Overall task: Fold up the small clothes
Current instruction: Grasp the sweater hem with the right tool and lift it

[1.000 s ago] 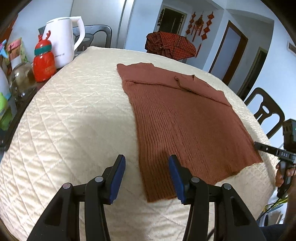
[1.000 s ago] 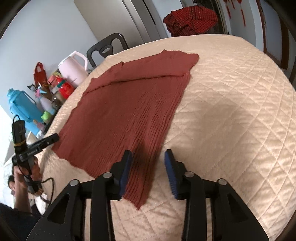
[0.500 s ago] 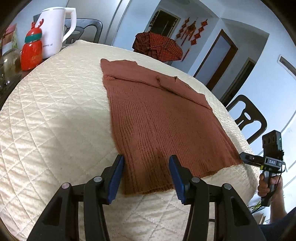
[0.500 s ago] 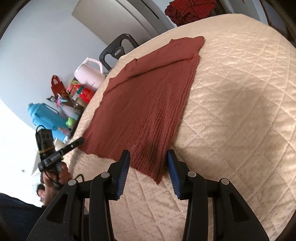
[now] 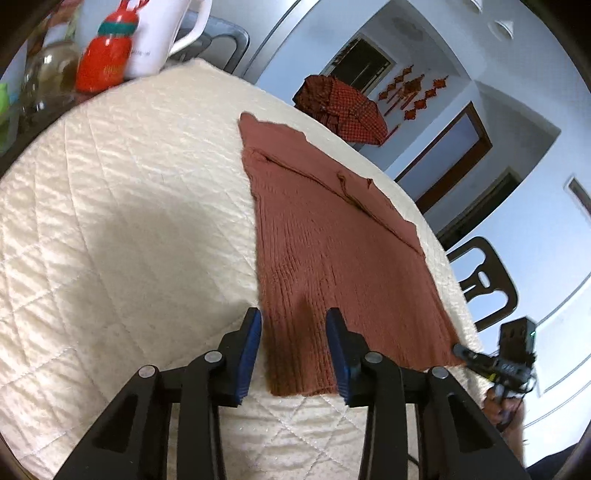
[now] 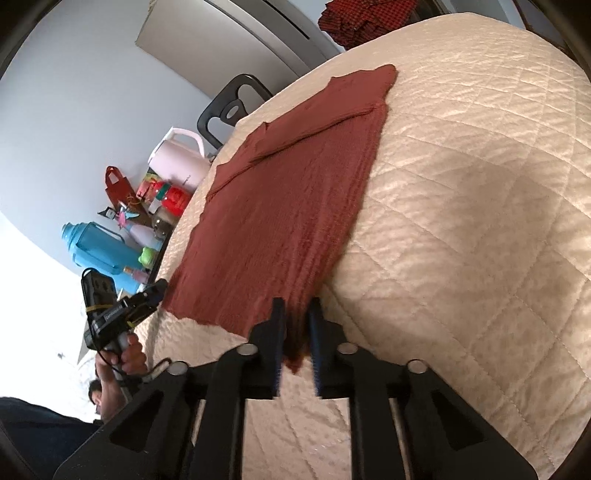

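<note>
A rust-brown ribbed knit top [image 5: 332, 258] lies flat on the cream quilted table cover [image 5: 129, 221]. It also shows in the right wrist view [image 6: 295, 206]. My left gripper [image 5: 293, 332] is open, its blue pads straddling the top's near left hem corner. My right gripper [image 6: 295, 328] has its jaws nearly together on the top's near right hem corner, with cloth pinched between the pads. The right gripper also shows at the hem's far corner in the left wrist view [image 5: 461, 350], and the left gripper in the right wrist view [image 6: 159, 288].
A white kettle [image 5: 162, 33], a red bottle [image 5: 107, 62] and a glass jar [image 5: 48, 74] stand off the table's left side. A blue jug [image 6: 99, 254] stands there too. A red checked garment [image 5: 340, 107] lies beyond the table. A dark chair [image 5: 484, 280] stands at right.
Both grippers moved in to the hem corners. The right gripper's jaws closed on its corner of the top. The left gripper stayed open around its corner.
</note>
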`<state>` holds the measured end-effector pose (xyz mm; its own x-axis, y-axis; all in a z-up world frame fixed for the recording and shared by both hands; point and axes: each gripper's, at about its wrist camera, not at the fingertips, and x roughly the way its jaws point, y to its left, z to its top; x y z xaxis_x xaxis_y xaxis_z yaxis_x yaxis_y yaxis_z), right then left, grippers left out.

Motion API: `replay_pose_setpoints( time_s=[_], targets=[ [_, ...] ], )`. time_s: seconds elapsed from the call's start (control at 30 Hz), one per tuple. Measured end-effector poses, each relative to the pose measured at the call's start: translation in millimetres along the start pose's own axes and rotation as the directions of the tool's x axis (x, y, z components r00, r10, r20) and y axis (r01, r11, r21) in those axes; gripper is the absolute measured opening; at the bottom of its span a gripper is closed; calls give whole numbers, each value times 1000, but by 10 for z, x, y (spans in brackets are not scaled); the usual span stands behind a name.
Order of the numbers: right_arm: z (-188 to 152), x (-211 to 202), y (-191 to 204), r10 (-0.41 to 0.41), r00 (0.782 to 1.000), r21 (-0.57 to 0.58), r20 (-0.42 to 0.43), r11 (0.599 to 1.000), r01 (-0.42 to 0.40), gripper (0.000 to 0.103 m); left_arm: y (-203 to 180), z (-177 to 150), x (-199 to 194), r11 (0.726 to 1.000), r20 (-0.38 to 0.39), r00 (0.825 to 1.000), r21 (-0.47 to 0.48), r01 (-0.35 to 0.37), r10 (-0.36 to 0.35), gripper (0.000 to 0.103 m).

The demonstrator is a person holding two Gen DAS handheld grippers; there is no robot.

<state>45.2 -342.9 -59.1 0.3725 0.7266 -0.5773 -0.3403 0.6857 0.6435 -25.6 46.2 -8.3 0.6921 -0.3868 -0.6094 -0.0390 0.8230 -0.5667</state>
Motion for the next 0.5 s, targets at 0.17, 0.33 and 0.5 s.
replay_pose_setpoints(
  time_s=[0.17,0.33,0.5],
  targets=[
    [-21,-34,-67,14,1000,13,10,1000,-14,7,-72,48,69,999,-2,1000,19,27,-27,51],
    [-23,-38,-79,26,1000,15,4,1000,-26,7,-61,112,156,994,-7,994,-13,110,-110,55],
    [-11,-18,-28,16,1000,7,-12,1000,-16,8,-201,-18,57,977,-21,978,44,208,-208,55]
  ],
)
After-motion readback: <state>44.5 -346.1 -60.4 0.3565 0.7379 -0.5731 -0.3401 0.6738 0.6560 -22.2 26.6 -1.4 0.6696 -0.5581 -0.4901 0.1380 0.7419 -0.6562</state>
